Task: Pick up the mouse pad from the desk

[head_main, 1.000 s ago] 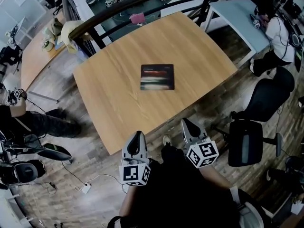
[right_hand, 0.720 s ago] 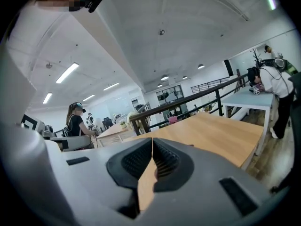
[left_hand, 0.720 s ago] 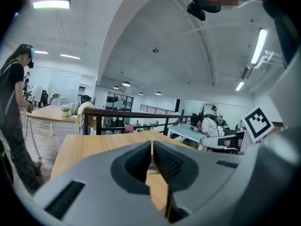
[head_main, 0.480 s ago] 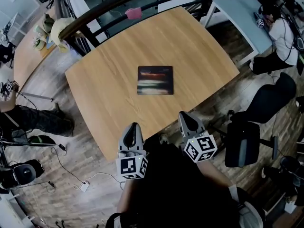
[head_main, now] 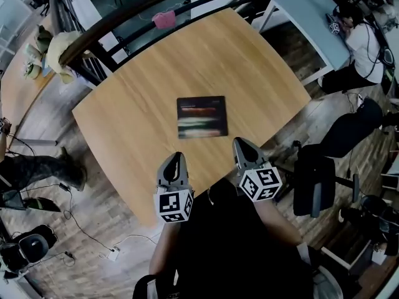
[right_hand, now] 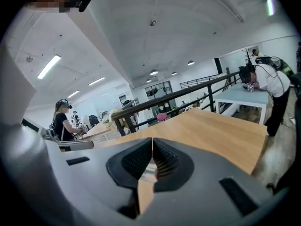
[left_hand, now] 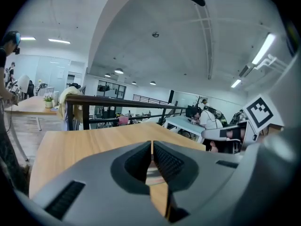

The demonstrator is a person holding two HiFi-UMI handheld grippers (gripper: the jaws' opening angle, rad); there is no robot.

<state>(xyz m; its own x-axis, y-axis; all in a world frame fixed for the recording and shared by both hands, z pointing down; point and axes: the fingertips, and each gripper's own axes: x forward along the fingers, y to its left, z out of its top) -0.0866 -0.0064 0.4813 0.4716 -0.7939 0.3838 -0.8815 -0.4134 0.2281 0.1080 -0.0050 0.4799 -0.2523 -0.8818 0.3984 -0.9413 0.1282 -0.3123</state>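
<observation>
A dark mouse pad (head_main: 202, 116) with blurred coloured streaks lies flat near the middle of the light wooden desk (head_main: 124, 123). My left gripper (head_main: 176, 159) hangs over the desk's near edge, shut and empty, a little short of the pad's left corner. Level with it, my right gripper (head_main: 241, 145) is also shut with nothing in it, just below the pad's right corner. In the left gripper view the left gripper (left_hand: 152, 147) has its jaws pressed together, with a sliver of the pad (left_hand: 151, 174) behind them. The right gripper (right_hand: 152, 145) looks the same in its own view.
A black railing (head_main: 124, 23) runs behind the desk, with a pink item (head_main: 164, 20) beyond it. A black office chair (head_main: 318, 182) stands at the right. A seated person (head_main: 360, 39) works at a pale table (head_main: 305, 8) at the far right. Cables and gear (head_main: 25, 248) lie on the floor at left.
Both grippers have moved forward from the floor side to over the desk's near edge, closer to the mouse pad. Both stayed shut. The pad has not moved on the desk.
</observation>
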